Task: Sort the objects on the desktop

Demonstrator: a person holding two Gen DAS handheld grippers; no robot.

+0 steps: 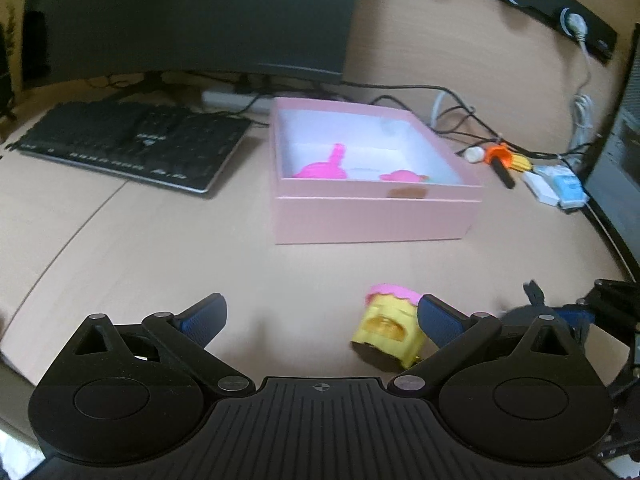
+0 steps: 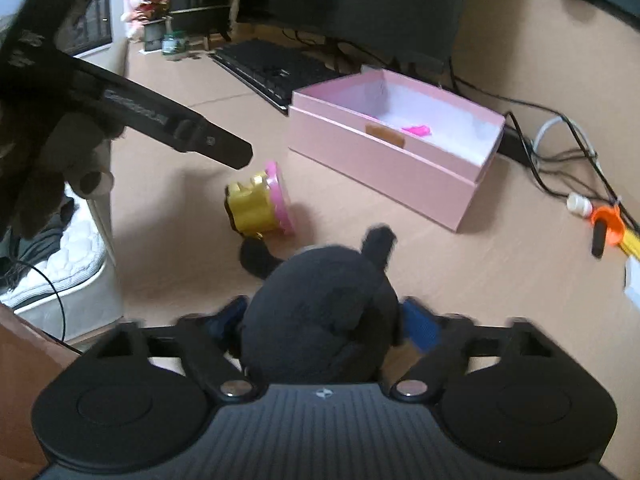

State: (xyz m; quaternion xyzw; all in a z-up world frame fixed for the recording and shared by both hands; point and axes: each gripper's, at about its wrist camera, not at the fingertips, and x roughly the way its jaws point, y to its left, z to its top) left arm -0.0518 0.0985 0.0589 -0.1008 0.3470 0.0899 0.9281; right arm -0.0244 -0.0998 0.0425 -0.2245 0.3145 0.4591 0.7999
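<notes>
We have the right gripper (image 2: 320, 320) clamped round a black plush toy (image 2: 320, 312); our left gripper (image 1: 320, 320) hangs wide open by the tipped yellow toy (image 1: 386, 330) near the pink box (image 1: 376, 216); a soft grip could let the plush slip short.

**Object count on the worktop**

One pink box (image 1: 376, 216), two pink toys (image 1: 324, 166) showing inside it. One yellow toy with pink lid (image 1: 390, 326) loose on the worktop (image 1: 160, 248). One black round plush (image 2: 320, 320). One keyboard (image 1: 132, 144). One monitor (image 1: 192, 16). One orange-and-black marker (image 1: 500, 158).
</notes>
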